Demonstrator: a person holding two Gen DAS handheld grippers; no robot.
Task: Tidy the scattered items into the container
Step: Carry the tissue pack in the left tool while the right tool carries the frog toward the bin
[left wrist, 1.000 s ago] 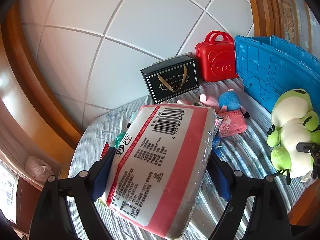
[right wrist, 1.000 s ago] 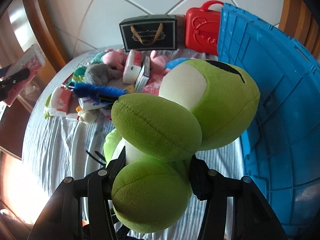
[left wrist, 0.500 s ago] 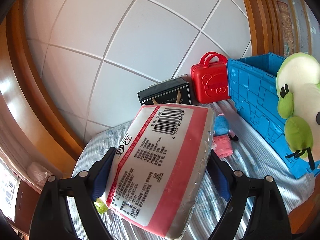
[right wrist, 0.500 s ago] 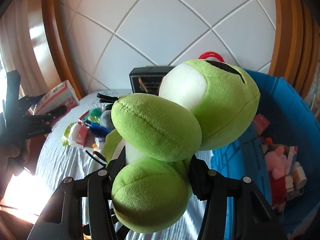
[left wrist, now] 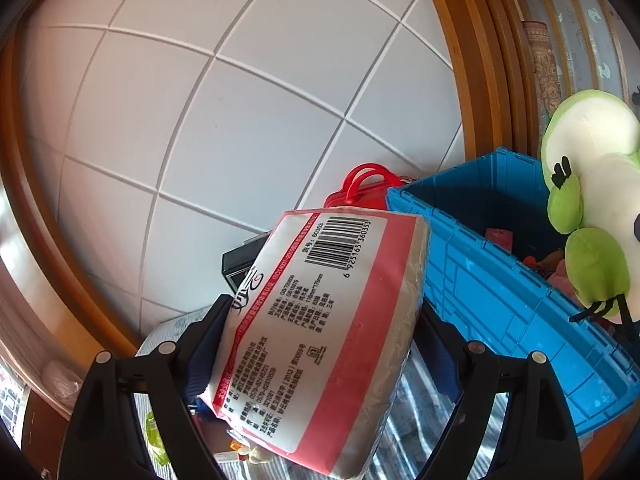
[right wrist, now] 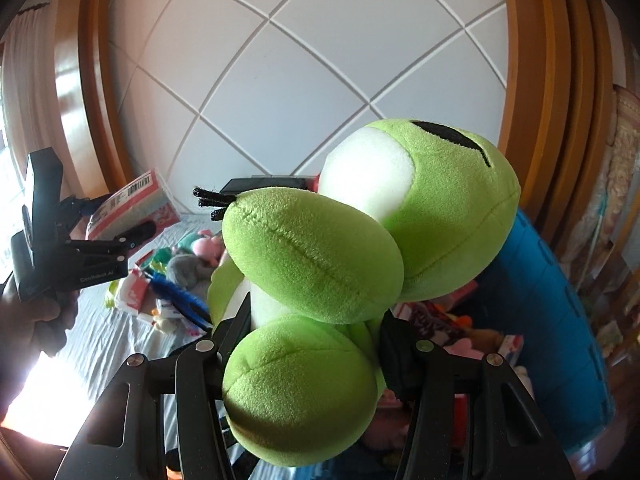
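Above the striped bedcover, the left gripper has its jaws spread wide and pressed against both sides of a pink-and-white pack of tissues, barcode face up, lifted clear of the bed. From the right wrist view the same gripper shows at the left edge with a hand around its handle, the pack tilted between its fingers.

The right gripper is closed partway on a green frog plush toy, its pads squeezing the white body while the head and two fat legs bulge out in front of the camera. In the left wrist view the frog hangs over the open blue crate, not touching it.

The crate stands at the right side of the bed and already holds a jumble of small toys and packets. A red case and a black box stand behind the tissue pack against the white tiled wall. More scattered items, among them a pink plush, a grey one and a blue brush-like thing, lie in a heap on the bedcover well apart from the crate.
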